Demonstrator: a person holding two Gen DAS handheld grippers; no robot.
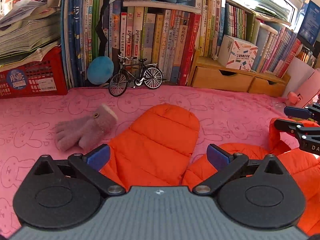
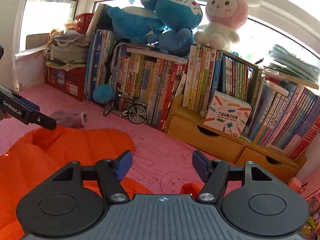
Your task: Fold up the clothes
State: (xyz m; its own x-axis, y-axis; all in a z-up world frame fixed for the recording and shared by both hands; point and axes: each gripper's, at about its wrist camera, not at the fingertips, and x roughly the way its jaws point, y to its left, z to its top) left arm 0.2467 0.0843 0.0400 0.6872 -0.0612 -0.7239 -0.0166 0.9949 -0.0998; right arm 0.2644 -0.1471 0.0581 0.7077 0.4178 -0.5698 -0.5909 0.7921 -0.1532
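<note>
Orange puffer jacket (image 1: 160,140) lies on the pink bunny-print table (image 1: 230,108), lower centre of the left view — one quilted sleeve runs lengthwise up-frame, rounded end toward the books (image 1: 156,40). Left tool (image 1: 158,158) spread wide over that sleeve, gripping nothing. Right tool (image 2: 162,167) also wide open, empty — above pink cloth. Mauve glove (image 1: 88,130) lies left of the sleeve.

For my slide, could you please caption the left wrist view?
Open left gripper over an orange jacket on a pink cloth.
</note>
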